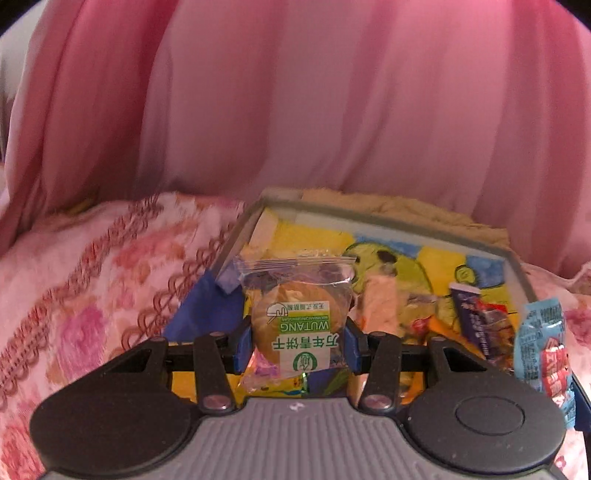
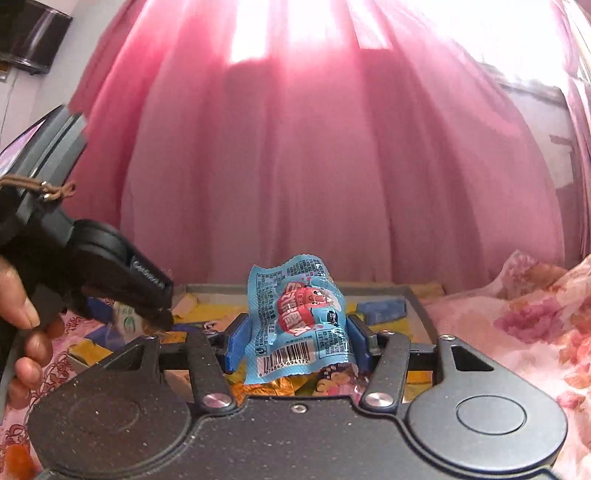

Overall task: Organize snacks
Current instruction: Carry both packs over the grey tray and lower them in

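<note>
My left gripper [image 1: 298, 341] is shut on a clear packet with a round biscuit and a green and white label [image 1: 297, 317], held upright above a grey-rimmed tray [image 1: 399, 220] with a bright cartoon lining. My right gripper [image 2: 297, 341] is shut on a light blue snack packet with red print and a barcode [image 2: 301, 321], also upright over the same tray [image 2: 417, 295]. That blue packet [image 1: 545, 350] shows at the right edge of the left wrist view. The left gripper's body [image 2: 122, 273] and a person's hand [image 2: 22, 314] appear at the left of the right wrist view.
Several loose snacks lie in the tray, among them a dark purple packet [image 1: 480, 317] and blue wrappers [image 2: 384, 308]. The tray rests on a pink floral bedspread [image 1: 92, 295]. A pink curtain [image 1: 295, 92] hangs close behind. A dark screen [image 2: 29, 33] is mounted upper left.
</note>
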Available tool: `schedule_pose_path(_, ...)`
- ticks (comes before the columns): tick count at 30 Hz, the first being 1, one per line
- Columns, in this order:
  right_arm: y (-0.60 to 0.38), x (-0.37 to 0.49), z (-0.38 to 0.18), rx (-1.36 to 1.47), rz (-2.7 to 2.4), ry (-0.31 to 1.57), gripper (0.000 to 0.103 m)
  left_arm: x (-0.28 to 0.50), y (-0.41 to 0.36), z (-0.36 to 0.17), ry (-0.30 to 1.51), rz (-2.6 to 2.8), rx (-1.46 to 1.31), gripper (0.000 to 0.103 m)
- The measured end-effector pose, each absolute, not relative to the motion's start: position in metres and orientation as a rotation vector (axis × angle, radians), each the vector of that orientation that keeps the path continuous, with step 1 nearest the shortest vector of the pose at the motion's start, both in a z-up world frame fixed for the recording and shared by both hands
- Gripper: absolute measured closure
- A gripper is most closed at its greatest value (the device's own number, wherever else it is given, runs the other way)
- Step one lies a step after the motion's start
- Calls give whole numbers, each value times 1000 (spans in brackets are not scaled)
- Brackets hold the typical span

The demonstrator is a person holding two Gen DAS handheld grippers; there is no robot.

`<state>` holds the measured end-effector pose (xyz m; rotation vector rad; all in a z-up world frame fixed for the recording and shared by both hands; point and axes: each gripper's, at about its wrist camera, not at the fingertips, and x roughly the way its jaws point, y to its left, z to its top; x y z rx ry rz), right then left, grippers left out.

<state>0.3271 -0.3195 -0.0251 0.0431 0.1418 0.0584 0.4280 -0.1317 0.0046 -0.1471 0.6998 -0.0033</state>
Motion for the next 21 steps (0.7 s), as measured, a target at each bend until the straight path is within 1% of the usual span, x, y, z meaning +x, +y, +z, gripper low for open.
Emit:
schedule_pose_path(10, -314, 350, -39, 84, 52, 227, 45, 440, -133, -17, 764, -11, -117, 51)
schedule_pose_path(21, -313, 368, -49, 125, 62, 280, 44, 441, -131, -27, 765, -5, -97, 51)
